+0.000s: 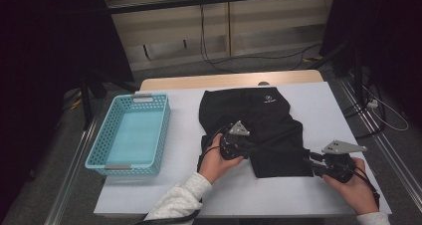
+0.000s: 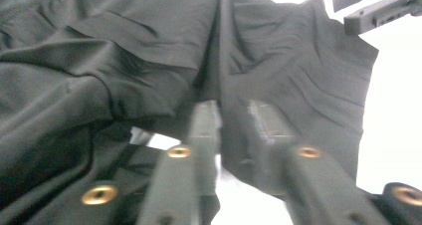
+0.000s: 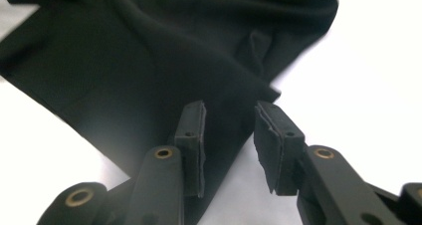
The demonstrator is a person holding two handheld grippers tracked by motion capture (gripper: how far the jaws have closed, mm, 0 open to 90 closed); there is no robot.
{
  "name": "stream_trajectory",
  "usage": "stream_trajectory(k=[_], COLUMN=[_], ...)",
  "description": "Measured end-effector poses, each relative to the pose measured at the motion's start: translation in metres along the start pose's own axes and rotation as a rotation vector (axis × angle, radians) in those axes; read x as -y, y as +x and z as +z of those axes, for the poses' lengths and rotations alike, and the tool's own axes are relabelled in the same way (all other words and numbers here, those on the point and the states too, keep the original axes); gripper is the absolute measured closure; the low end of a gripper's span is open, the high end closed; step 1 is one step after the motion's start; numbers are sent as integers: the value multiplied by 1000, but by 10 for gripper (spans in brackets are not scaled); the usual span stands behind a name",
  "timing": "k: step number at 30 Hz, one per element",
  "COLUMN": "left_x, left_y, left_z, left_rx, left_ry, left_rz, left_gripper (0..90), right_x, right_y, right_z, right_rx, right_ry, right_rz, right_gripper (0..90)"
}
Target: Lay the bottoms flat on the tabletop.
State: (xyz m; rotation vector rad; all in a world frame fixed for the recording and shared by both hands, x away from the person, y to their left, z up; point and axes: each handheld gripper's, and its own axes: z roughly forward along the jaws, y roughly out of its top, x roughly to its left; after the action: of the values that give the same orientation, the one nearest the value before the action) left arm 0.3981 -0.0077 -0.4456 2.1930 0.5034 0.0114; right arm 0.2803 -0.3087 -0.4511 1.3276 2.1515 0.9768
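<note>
A black garment (image 1: 259, 115) with a small white logo lies crumpled on the white table cover (image 1: 318, 105). My left gripper (image 1: 251, 148) rests at the garment's front left part and points right. In the left gripper view its jaws (image 2: 234, 120) stand slightly apart, a fold of the black cloth (image 2: 124, 60) lying loose between them. At the garment's front right corner my right gripper (image 1: 309, 158) points left. Its pads (image 3: 229, 130) are parted in the right gripper view, with the edge of the cloth (image 3: 149, 51) in the gap but not pinched.
A light blue plastic basket (image 1: 102, 135) stands on the left of the table, with nothing in it. Bare white cover lies in front of and to the right of the garment. Cables run over the floor behind the table.
</note>
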Motion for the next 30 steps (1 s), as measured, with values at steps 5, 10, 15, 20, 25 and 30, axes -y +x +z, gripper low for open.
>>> stream_trajectory(k=[5,10,15,20,25,30], left_x=[1,0,0,0,0,0], left_y=[1,2,3,6,7,9], left_z=[-4,-9,-15,-20,-22,-25], left_rx=[-20,-30,-35,-49,-51,-67], left_ry=[-12,-30,-36,-41,-46,-58], left_rz=[8,3,0,3,-4,-10], left_gripper=[466,394,363,340,327,318], right_x=[5,6,12,23,28,21], right_y=[-2,0,4,2,-1,1], right_z=[6,3,-8,-21,-29,-29], right_rx=[-31,-64,-92,-90,-89,-32], right_ry=[37,53,73,83,86,41], right_rz=[25,44,31,41,45,31], right_gripper=[812,900,900,900,900,746])
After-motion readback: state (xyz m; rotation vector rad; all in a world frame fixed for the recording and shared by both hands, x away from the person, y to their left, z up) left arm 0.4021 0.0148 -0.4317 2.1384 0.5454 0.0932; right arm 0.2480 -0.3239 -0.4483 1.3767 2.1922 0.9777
